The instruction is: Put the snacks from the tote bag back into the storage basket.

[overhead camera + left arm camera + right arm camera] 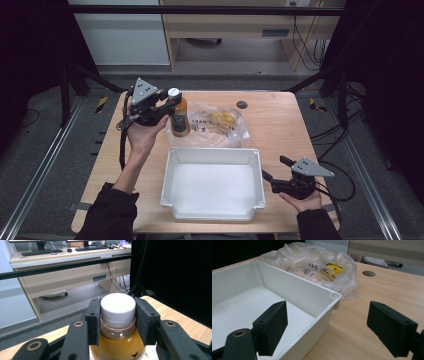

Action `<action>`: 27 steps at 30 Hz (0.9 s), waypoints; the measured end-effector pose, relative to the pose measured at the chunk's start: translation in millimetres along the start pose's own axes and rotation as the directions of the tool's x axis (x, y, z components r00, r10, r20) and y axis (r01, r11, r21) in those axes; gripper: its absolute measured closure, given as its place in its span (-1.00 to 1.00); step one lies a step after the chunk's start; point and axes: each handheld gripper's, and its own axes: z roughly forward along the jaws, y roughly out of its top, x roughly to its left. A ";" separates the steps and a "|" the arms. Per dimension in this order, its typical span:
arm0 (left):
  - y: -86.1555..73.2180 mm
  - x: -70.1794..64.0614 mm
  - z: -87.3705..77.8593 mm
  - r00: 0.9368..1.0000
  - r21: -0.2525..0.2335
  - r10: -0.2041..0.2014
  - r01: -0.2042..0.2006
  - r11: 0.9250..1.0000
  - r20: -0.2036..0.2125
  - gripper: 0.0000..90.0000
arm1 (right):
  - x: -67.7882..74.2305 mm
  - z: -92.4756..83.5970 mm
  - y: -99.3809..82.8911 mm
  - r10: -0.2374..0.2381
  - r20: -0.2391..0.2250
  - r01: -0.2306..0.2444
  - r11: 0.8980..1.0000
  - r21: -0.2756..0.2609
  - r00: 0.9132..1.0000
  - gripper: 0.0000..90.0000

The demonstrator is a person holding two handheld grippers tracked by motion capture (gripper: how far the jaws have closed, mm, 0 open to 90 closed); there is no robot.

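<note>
Left tongs (171, 103) clamped on the juice bottle (179, 119) at the neck, pads tight just under and against the white screw cap (117, 308). The bottle stands at the far left of the worktop (280, 125), touching the left edge of the clear plastic bag (215, 124); whether its base rests on the wood or is lifted, I cannot tell.

Judged step: carry the bottle to the white bin (212, 212), which sits near-centre, just in front of the bag. To do it well: keep the squeeze steady, since a neck grip lets the heavy body swing. Lift straight up first to clear the bag film and the bin's far wall, keep the bottle upright, lower until the base meets the bin floor, then let go. The cap's ribbed edge gives the pads something to catch under, so slipping down seems unlikely.

Materials, left to right: bottle is clear smooth plastic, round-shouldered, filled with cloudy amber liquid, small dark printed mark low on the body. Bag is thin, crinkled, glossy film with black print and something yellow inside. Bin is matte white hard plastic, rectangular, rounded corner posts, empty. Worktop is pale wood grain with a round dark cable port (369, 273) at the far side.

Right tongs (337, 327) wide apart, holding nothing, hovering near the bin's near right corner.
</note>
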 end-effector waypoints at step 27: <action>-25.7 -36.4 -42.1 0.996 0.001 0.049 -0.049 0.999 0.078 0.31 | 1.3 -0.7 0.0 -0.006 0.002 0.006 1.000 0.000 1.000 -0.62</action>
